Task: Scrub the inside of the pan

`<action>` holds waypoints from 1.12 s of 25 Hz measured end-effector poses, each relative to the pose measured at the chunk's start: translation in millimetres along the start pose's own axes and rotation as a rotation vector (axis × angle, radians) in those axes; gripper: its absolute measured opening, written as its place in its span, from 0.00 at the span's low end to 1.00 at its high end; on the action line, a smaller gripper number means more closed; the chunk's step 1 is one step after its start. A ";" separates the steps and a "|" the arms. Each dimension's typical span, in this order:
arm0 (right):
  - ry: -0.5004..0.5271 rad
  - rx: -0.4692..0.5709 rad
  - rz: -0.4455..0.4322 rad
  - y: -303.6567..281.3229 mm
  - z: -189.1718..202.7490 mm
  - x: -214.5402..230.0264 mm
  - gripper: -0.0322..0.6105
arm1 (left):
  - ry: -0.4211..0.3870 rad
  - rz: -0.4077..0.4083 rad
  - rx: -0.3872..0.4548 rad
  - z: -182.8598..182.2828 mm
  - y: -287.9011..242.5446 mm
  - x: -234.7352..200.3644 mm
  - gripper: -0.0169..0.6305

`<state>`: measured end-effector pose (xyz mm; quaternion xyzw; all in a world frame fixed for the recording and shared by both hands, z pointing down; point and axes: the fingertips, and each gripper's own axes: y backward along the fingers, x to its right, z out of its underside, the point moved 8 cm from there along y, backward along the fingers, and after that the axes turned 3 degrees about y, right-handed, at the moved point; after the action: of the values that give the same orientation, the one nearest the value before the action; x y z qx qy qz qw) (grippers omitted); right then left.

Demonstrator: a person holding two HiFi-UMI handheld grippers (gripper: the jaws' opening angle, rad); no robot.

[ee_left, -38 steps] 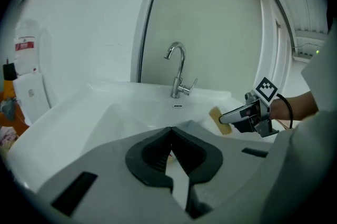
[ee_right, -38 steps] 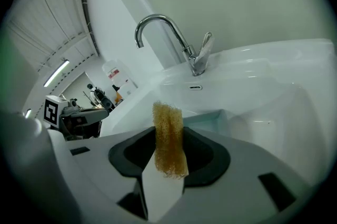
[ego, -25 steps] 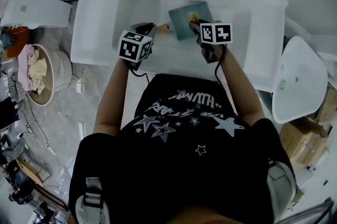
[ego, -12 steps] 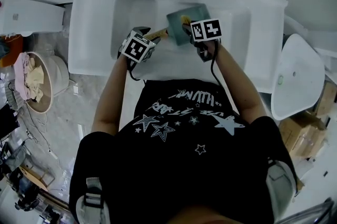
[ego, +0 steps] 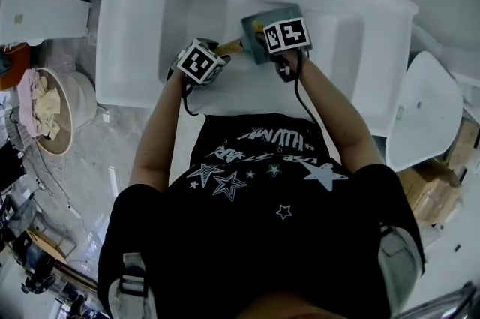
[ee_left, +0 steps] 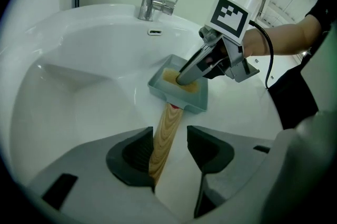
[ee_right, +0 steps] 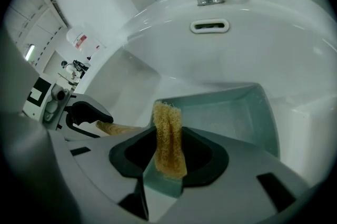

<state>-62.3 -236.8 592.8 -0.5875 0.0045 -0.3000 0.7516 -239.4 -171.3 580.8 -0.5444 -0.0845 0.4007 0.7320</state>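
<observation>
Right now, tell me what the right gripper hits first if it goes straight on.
Probably the floor of the pan: the right gripper, shut on the sponge, points down into it, so the sponge would touch first. The gap left is unclear.

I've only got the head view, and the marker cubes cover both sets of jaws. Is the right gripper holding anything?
Observer: Yes, the right gripper is shut on a yellow fibrous scrubber.
Operator: What about the left one?
Observer: The left gripper has just been opening its jaws. The wooden handle lies between them, unclamped.
Operator: Where is the scrubber?
Observer: The left gripper view shows it down inside the teal pan.
</observation>
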 end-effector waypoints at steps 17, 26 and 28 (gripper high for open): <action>-0.029 -0.042 -0.039 -38.2 -10.6 -3.3 0.28 | -0.026 -0.026 -0.077 3.0 -21.7 -5.9 0.33; -0.030 -0.045 -0.033 -40.0 -11.5 -2.3 0.28 | -0.022 -0.026 -0.097 4.3 -26.7 -10.6 0.33; -0.027 -0.044 -0.016 -38.9 -11.1 -2.9 0.28 | -0.017 -0.025 -0.107 5.2 -27.3 -11.4 0.32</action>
<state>-86.0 -250.2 622.8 -0.6077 -0.0037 -0.2981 0.7361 -236.4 -177.7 610.0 -0.5782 -0.1190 0.3910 0.7061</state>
